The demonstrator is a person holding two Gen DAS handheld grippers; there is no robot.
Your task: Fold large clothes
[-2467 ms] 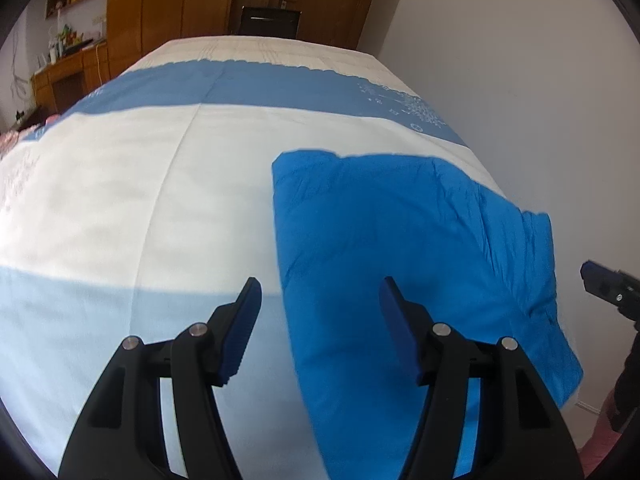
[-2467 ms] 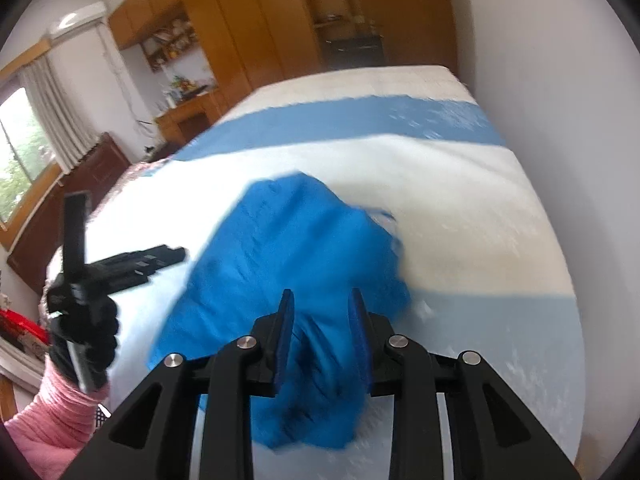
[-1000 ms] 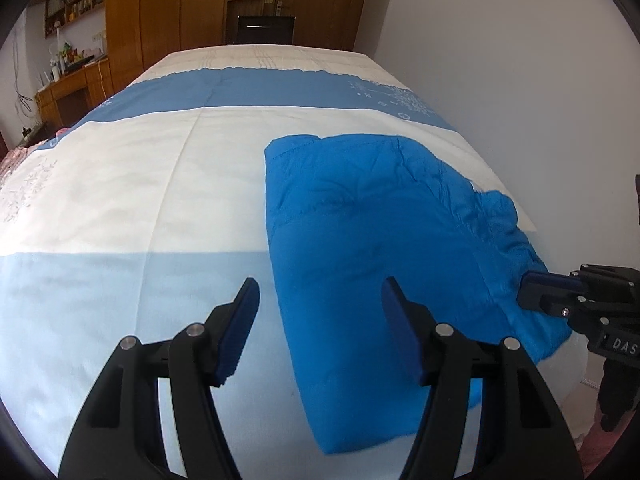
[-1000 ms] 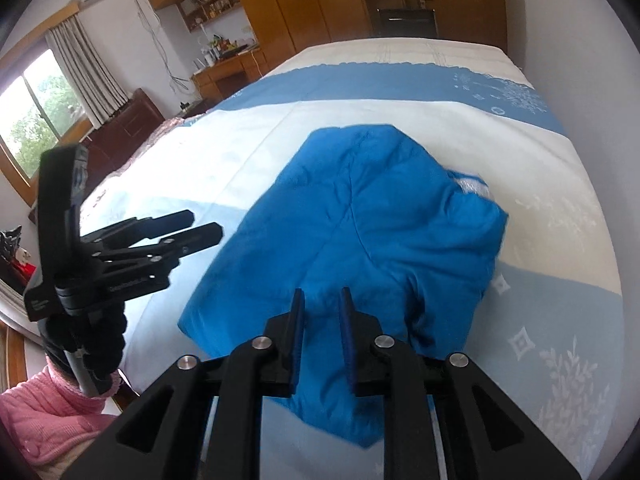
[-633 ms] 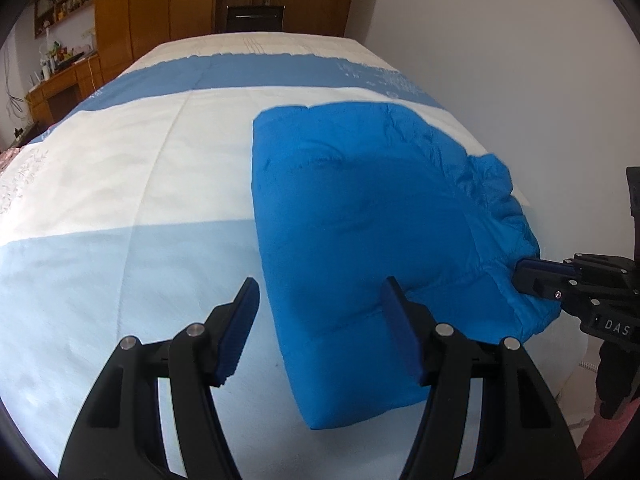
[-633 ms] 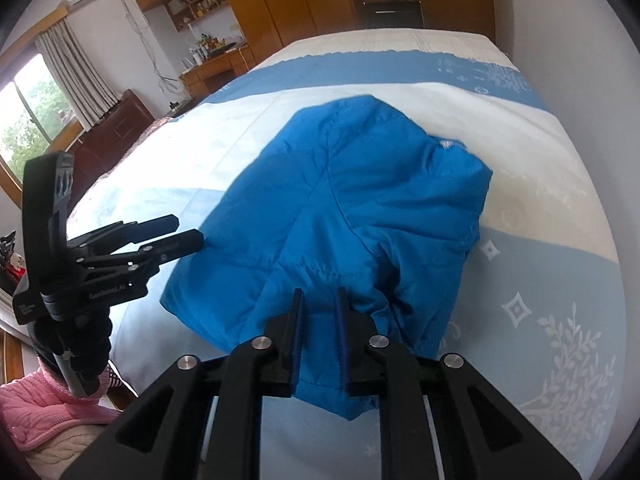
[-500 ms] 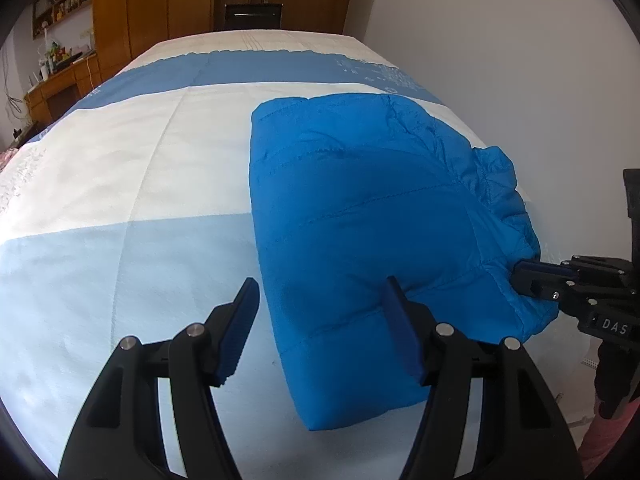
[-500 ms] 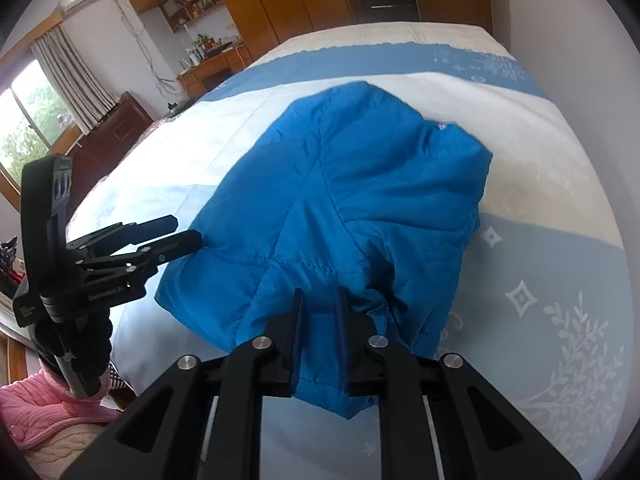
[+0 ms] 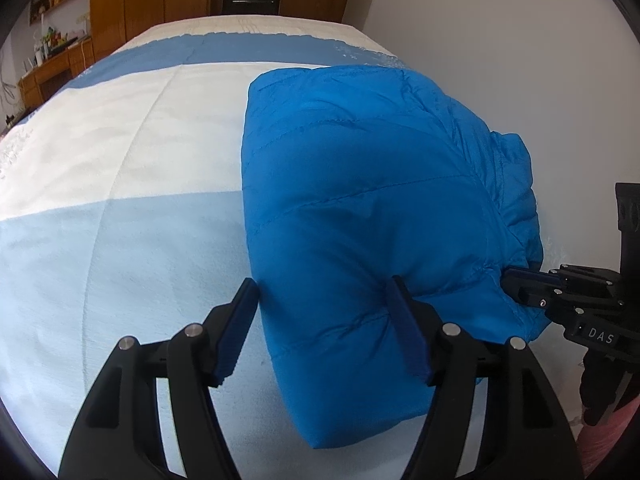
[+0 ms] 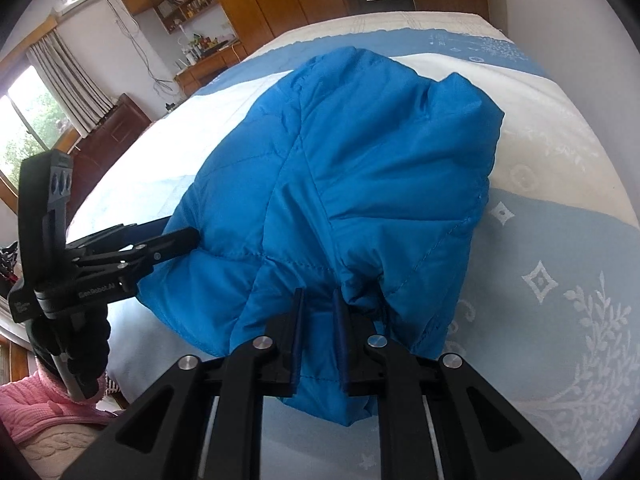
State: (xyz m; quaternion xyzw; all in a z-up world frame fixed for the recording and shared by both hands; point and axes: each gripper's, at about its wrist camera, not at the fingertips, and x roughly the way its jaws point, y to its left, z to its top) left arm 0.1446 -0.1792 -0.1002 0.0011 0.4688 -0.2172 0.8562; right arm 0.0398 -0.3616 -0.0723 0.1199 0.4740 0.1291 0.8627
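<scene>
The blue jacket [image 9: 360, 208] looks bigger and closer than it did a moment ago, because both tongs have come down toward the bed [image 9: 120, 160]. The left tongs [image 9: 324, 328] have just opened a bit wider, and the near corner of the jacket sits between the two blue pads. The pads do not seem to squeeze it, so these tongs are let go. The right tongs [image 10: 318, 340] are clenched tight on a pinch of the jacket's near edge, and the cloth bunches up around them. The jacket lies on the right part of the bed, near the white wall [image 9: 500, 40]. It is already folded into a puffy bundle with one straight side. The other side is crumpled. I think most of the folding is done, and what is left is to set it down, let go and smooth it flat. There are no boxes or baskets to see here, so nothing is inside anything.
</scene>
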